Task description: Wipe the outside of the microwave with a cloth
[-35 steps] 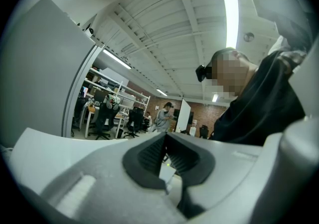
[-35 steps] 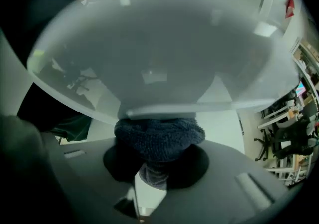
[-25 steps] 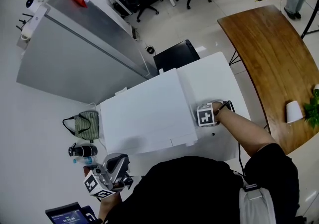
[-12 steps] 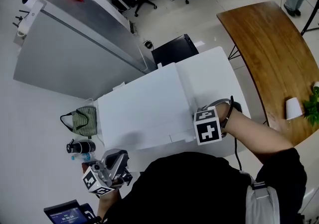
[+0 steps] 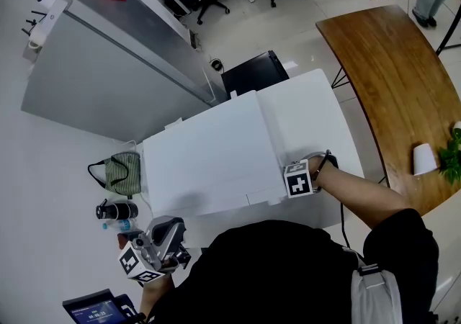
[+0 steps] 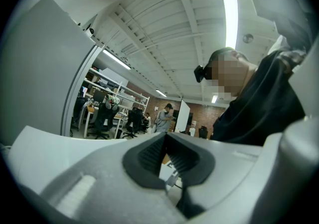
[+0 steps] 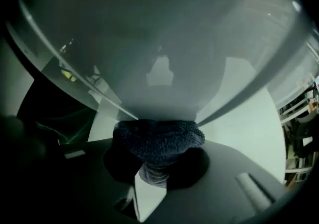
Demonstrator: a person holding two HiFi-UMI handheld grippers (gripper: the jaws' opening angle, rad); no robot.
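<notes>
The white microwave [image 5: 209,164] stands on a white table [image 5: 317,114], seen from above in the head view. My right gripper [image 5: 299,180] is at the microwave's right side near its front corner, with only the marker cube and the person's forearm showing. In the right gripper view the right gripper [image 7: 157,161] is shut on a dark knobbly cloth [image 7: 159,138], which is pressed against the microwave's pale side wall [image 7: 159,34]. My left gripper [image 5: 167,232] is held low at the left, away from the microwave. Its fingertips [image 6: 165,141] are together with nothing between them.
A green bag [image 5: 124,175] and a dark flask [image 5: 115,212] lie left of the microwave. A curved wooden table [image 5: 389,78] with a white cup [image 5: 425,160] stands at the right. A grey partition [image 5: 108,78] and a black box [image 5: 252,74] are behind.
My right gripper with the cloth slid toward the front along the microwave's right side, rising toward the camera and then dropping again. The left gripper has barely moved.
</notes>
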